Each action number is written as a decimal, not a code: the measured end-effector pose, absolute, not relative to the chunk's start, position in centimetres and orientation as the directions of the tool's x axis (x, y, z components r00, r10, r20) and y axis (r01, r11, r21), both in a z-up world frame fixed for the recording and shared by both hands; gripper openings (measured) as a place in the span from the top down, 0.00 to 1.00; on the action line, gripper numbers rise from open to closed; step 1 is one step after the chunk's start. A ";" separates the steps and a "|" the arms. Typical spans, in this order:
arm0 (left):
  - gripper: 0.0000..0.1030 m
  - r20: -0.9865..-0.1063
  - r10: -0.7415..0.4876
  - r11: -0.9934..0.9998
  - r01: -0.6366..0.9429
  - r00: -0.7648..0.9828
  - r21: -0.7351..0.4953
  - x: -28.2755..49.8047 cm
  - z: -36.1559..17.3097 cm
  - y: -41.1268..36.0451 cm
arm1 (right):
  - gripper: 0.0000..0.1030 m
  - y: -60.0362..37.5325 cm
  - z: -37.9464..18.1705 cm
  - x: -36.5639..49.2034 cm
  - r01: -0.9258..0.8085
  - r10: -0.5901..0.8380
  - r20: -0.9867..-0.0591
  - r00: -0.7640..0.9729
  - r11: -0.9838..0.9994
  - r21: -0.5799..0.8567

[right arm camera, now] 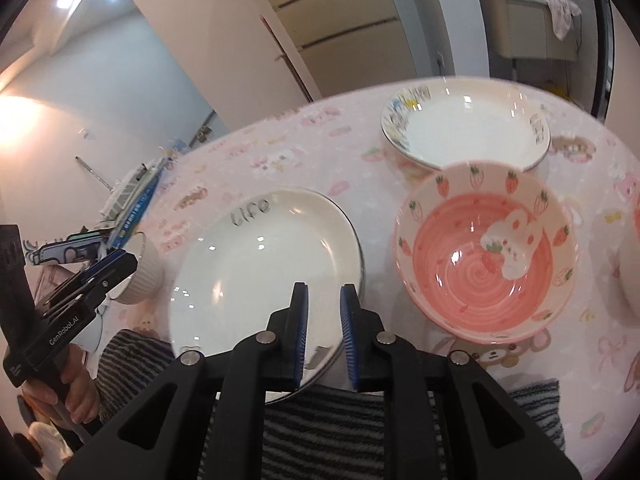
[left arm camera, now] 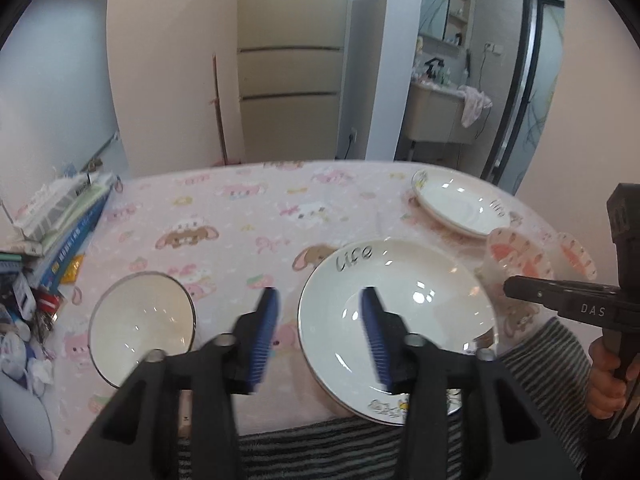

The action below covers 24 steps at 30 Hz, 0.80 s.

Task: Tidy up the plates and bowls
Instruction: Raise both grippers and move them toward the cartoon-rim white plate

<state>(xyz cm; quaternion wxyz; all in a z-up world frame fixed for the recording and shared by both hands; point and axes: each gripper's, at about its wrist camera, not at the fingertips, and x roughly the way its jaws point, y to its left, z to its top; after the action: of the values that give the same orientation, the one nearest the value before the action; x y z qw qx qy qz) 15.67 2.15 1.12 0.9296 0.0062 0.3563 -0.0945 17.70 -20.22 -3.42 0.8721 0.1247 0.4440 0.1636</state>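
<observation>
A white "Life" plate (left arm camera: 400, 320) (right arm camera: 264, 272) lies at the table's near edge. My left gripper (left arm camera: 320, 296) is open above its left rim, holding nothing. My right gripper (right arm camera: 324, 292) is open over the plate's near right rim, holding nothing; it shows side-on in the left wrist view (left arm camera: 516, 284). A white bowl (left arm camera: 142, 324) (right arm camera: 144, 268) sits left of the plate. A second "Life" plate (left arm camera: 460, 204) (right arm camera: 464, 128) lies at the far right. A pink strawberry bowl (right arm camera: 486, 252) (left arm camera: 516, 256) stands right of the near plate. The left gripper shows at the left of the right wrist view (right arm camera: 116, 260).
A pink cartoon tablecloth (left arm camera: 240, 216) covers the table. Stacked books and clutter (left arm camera: 52, 232) crowd the left edge. Another pink dish (left arm camera: 576, 256) shows at the right, partly hidden. My striped sleeve (left arm camera: 340, 448) is at the near edge.
</observation>
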 end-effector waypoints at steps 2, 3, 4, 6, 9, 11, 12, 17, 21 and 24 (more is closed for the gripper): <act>0.38 -0.617 -0.163 0.981 0.193 0.770 -0.018 14.3 3.0 1.4 | 0.83 -20.3 -1.9 17.1 -0.189 0.392 -0.714 0.580 0.917 0.350; 0.38 -0.600 -0.159 0.980 0.198 0.784 -0.002 13.7 3.9 1.2 | 0.83 -20.4 -0.9 16.8 -0.196 0.393 -0.702 0.594 0.917 0.348; 0.36 -0.586 -0.163 0.979 0.204 0.794 0.004 13.3 4.7 1.0 | 0.82 -20.6 -0.2 16.5 -0.200 0.394 -0.692 0.605 0.916 0.347; 0.24 -0.545 -0.195 0.974 0.228 0.815 -0.008 12.2 6.5 0.6 | 0.78 -21.2 1.7 15.9 -0.202 0.380 -0.669 0.639 0.922 0.332; 0.18 -0.504 -0.233 0.965 0.264 0.832 -0.010 11.4 8.6 -0.2 | 0.72 -22.4 4.6 14.9 -0.187 0.343 -0.626 0.701 0.935 0.303; 0.18 -0.488 -0.235 0.964 0.265 0.841 -0.007 10.9 9.9 -0.7 | 0.70 -23.4 6.6 14.3 -0.177 0.326 -0.588 0.741 0.938 0.297; 0.18 -0.472 -0.255 0.960 0.281 0.844 -0.016 10.5 10.9 -1.0 | 0.68 -23.8 7.6 14.0 -0.171 0.319 -0.570 0.757 0.939 0.298; 0.00 -0.332 -0.281 0.959 0.272 0.901 -0.073 9.3 15.6 -2.0 | 0.58 -26.1 12.5 12.7 -0.106 0.237 -0.463 0.854 0.951 0.291; 0.00 -0.253 -0.285 0.958 0.272 0.924 -0.088 9.4 18.6 -3.1 | 0.53 -27.9 16.2 10.9 -0.096 0.222 -0.359 0.907 0.937 0.335; 0.00 -0.224 -0.285 0.959 0.278 0.932 -0.062 10.0 20.1 -4.4 | 0.29 -28.4 18.5 9.5 -0.070 0.162 -0.271 0.949 0.945 0.318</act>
<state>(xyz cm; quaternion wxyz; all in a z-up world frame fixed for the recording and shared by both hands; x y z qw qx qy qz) 9.99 -4.42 20.13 0.9828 -0.0148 0.1161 -0.1430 9.52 -28.37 18.45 0.9751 0.1540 0.1483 0.0594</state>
